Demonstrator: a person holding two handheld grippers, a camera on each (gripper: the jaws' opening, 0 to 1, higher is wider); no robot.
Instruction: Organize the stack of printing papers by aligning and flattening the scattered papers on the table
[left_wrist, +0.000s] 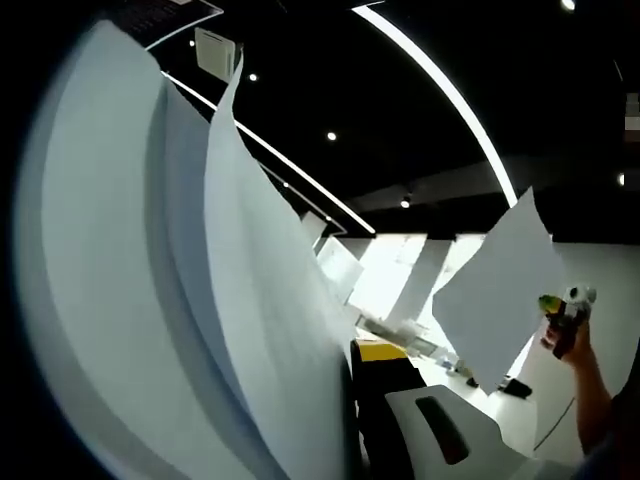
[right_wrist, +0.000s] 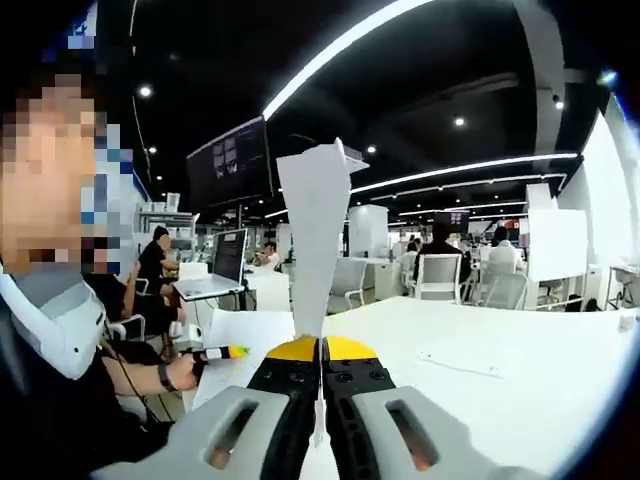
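Up close in the left gripper view, a thick stack of papers (left_wrist: 150, 290) stands on edge across the left half, its sheets fanned apart and curling toward the dark ceiling with its long strip lights (left_wrist: 440, 95). The left gripper (left_wrist: 375, 375) rises at the bottom beside the sheets, one yellow-tipped black jaw and a white body showing; the other jaw is hidden behind the paper, so I cannot tell whether it pinches the stack. Farther right, the right gripper (left_wrist: 565, 305) is held up in a person's hand (left_wrist: 572, 335), carrying a single sheet (left_wrist: 495, 305) by its edge. Turning to the right gripper view, that gripper (right_wrist: 322, 350) has its two yellow-tipped jaws pressed together on the bottom edge of the sheet (right_wrist: 315, 235), which stands upright and is seen nearly edge-on. Beyond lies a white table (right_wrist: 520, 345) with one more flat sheet (right_wrist: 460, 362) on its right part. At the left, the left gripper (right_wrist: 225, 353) shows beside the person's arm, and a laptop (right_wrist: 222, 270) sits farther back.
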